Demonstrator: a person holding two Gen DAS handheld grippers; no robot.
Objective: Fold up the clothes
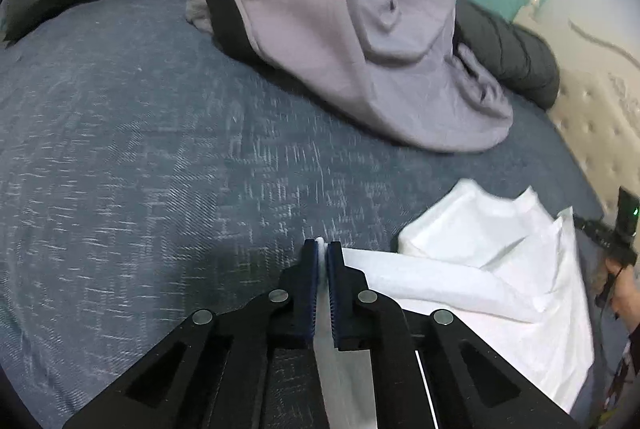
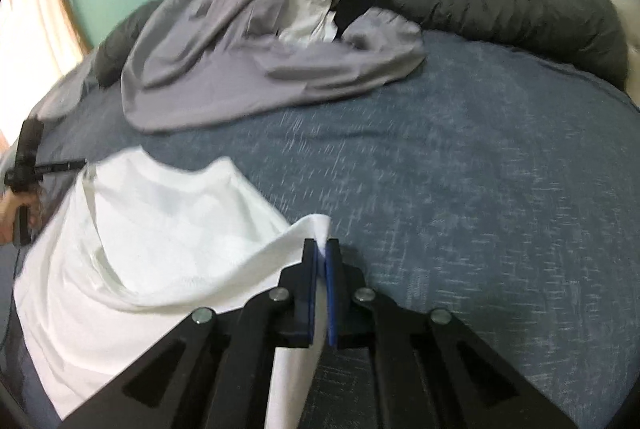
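A white garment [image 1: 492,269] hangs between my two grippers over a blue bed cover [image 1: 140,189]. In the left wrist view my left gripper [image 1: 322,249] is shut on an edge of the white cloth, which runs off to the right. Seen from the right wrist, my right gripper [image 2: 322,249] is shut on another edge of the white garment [image 2: 140,241], with the cloth spreading to the left. The other gripper shows small at each frame's side edge, held by a hand.
A crumpled lilac-grey garment [image 1: 360,41] lies at the far side of the bed, also seen as a grey heap [image 2: 248,69]. Dark grey padded bedding [image 2: 500,5] lines the back edge. A cream tufted headboard [image 1: 596,117] stands at right. The wall behind is teal.
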